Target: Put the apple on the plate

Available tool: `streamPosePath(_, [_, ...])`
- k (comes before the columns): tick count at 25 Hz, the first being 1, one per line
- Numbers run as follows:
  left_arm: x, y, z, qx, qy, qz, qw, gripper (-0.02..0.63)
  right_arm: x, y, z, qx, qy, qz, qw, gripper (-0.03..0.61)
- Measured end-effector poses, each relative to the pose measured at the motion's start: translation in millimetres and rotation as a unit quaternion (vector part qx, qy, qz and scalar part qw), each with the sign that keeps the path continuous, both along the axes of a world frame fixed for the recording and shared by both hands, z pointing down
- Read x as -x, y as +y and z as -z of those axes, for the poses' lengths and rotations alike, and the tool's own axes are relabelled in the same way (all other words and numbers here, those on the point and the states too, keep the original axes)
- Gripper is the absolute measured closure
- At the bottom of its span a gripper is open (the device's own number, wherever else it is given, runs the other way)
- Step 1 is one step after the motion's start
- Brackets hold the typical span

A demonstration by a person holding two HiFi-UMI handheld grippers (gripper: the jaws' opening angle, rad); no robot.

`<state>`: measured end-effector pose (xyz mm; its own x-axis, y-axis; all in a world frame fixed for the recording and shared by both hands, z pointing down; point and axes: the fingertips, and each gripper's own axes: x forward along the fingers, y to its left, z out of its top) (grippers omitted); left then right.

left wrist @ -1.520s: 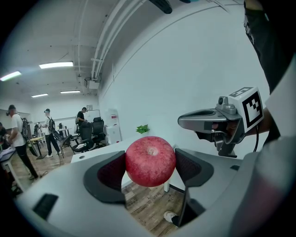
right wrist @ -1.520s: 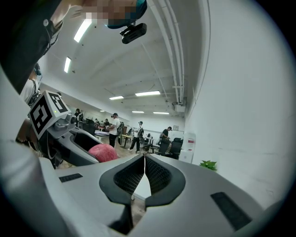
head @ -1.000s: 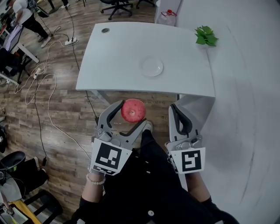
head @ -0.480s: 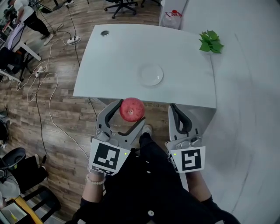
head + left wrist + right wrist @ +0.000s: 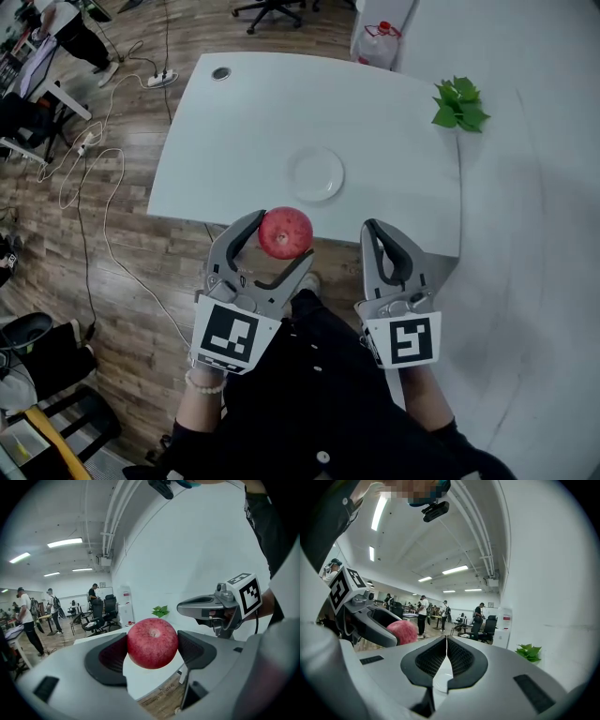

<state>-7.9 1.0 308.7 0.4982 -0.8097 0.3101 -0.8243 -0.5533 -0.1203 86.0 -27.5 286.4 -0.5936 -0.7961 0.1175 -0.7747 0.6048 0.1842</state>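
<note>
Over the near edge of the white table, the left gripper has its jaws clamped on the red apple, one pad on each side. So the apple's up in the air, not resting on anything. The plate sits empty mid-table, at roughly 1 o'clock from the apple and pretty near, with nothing between them. The next bit looks like a short push forward and a touch right, then down. The left gripper points to about 1 o'clock itself, so it's more or less lined up. Its own view looks out level across the room, so it's held about flat, not tipped down. The right gripper floats at 3 o'clock of the apple, jaws pressed together on nothing. It's about as near the plate, but idle.
</note>
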Motion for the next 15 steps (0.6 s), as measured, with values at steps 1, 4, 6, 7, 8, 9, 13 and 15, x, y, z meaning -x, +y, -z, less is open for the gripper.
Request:
streamPosePath(1, [-3.5, -4.6, -0.1, 0.002, 0.001, 0.004, 1.0, 0.262, -3.0, -6.1, -1.0, 0.0, -0.002, 0.002, 1.0, 0.535])
streamPosePath(4, [-11.0, -17.1, 0.3, 0.014, 0.006, 0.023, 0.9996, 0.262, -8.2, -21.7, -2.4, 0.0, -0.008, 0.011, 1.0, 0.535])
streamPosePath(6, [-14.7, -23.7, 1.4, 0.004, -0.004, 0.017, 0.9998, 0.263, -8.3, -28.2, -1.8, 0.0, -0.008, 0.019, 1.0, 0.535])
streamPosePath(7, [-16.9, -26.6, 1.8, -0.003, -0.011, 0.012, 0.9999, 0.263, -8.5, -31.0, -1.6, 0.001, -0.007, 0.024, 1.0, 0.535])
streamPosePath(8, [-19.1, -29.2, 2.3, -0.003, -0.013, 0.013, 0.9998, 0.262, -9.8, -33.9, -1.3, 0.001, -0.008, 0.027, 1.0, 0.535])
streamPosePath(9, [-21.0, -31.4, 3.1, 0.004, -0.009, 0.021, 0.9997, 0.262, -11.7, -36.9, -0.8, -0.001, -0.01, 0.028, 1.0, 0.535])
streamPosePath(13, [-28.6, -40.3, 6.7, 0.012, -0.006, 0.033, 0.9994, 0.262, -19.2, -45.2, -0.3, 0.001, -0.01, 0.031, 0.999, 0.535])
streamPosePath(15, [-31.1, -43.1, 7.9, 0.005, -0.013, 0.024, 0.9996, 0.263, -23.7, -47.2, -0.9, 0.002, -0.014, 0.025, 1.0, 0.535])
